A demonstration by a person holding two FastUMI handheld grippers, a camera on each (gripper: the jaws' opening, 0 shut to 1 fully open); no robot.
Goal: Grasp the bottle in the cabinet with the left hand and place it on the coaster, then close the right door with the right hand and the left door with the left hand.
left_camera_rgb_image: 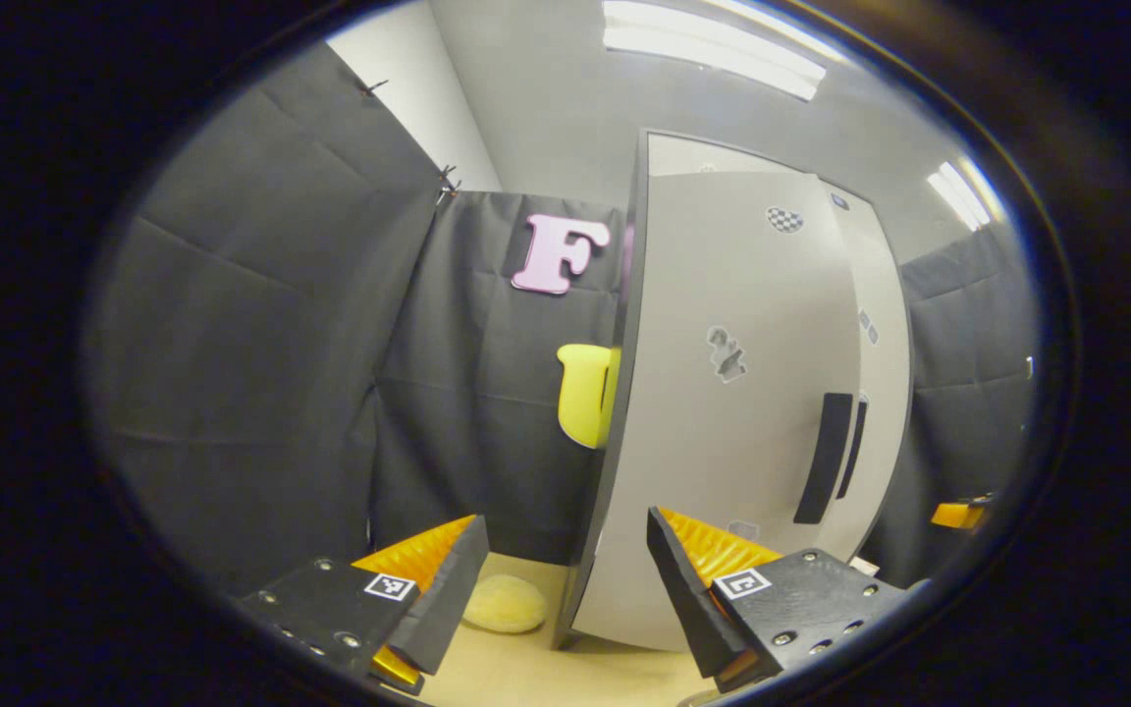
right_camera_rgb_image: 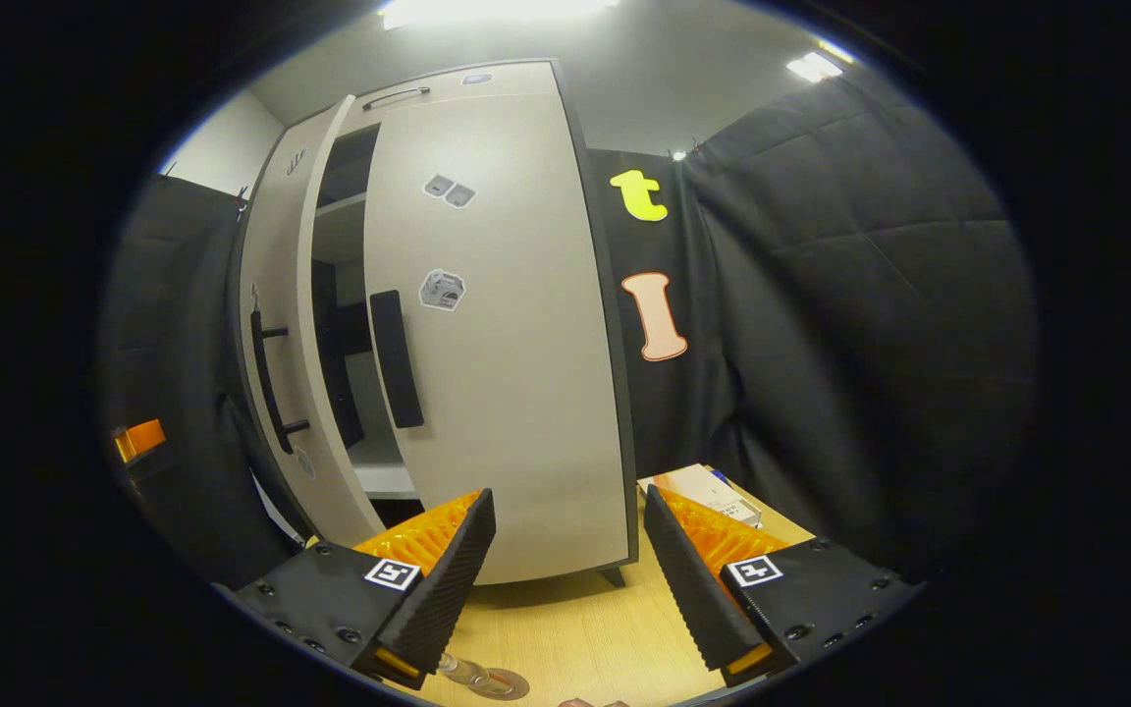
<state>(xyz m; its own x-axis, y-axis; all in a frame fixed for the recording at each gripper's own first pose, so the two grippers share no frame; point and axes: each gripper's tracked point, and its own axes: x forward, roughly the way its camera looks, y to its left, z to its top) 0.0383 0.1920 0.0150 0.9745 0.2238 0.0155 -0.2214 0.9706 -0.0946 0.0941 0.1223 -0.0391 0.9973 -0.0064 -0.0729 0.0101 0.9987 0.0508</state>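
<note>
We judge the bottle step done; our left gripper (left_camera_rgb_image: 565, 579) and right gripper (right_camera_rgb_image: 565, 560) gape empty, the pale grey cabinet's left door (right_camera_rgb_image: 276, 324) and right door (right_camera_rgb_image: 507, 324) both ajar.

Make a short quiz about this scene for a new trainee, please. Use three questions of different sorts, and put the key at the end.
1. True or false: both doors of the cabinet are fully shut.
2. In the right gripper view, what lies on the table to the right of the cabinet? A. a box B. a plate C. a kettle
3. Fill in: the fingers of the right gripper stand ____ and grip nothing.

Key
1. False: the left door is ajar, and a shelf shows in the gap.
2. A: the box.
3. open
</note>
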